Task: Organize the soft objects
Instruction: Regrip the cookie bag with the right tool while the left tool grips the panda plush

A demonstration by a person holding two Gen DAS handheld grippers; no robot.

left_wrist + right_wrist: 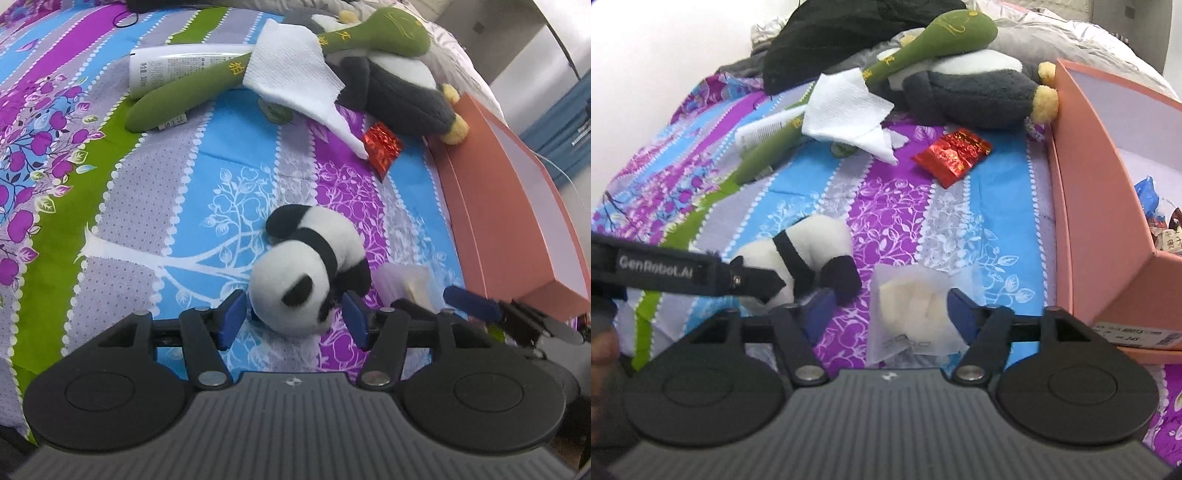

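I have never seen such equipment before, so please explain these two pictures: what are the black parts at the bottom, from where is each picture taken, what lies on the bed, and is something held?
There is no robot arm. A person holds one two-finger gripper in each hand, and each carries a camera that looks forward along its blue-padded fingers.

One picture comes from the left gripper. The small panda toy lies between its pads, which look close to it without clearly squeezing.

The other comes from the right gripper. Its jaws stand open around a clear packet of white pieces, not pressing it.

On the striped bedsheet also lie a green plush stick, a white tissue, a white tube, a dark grey plush toy and a red foil packet. A pink box stands open at the right.
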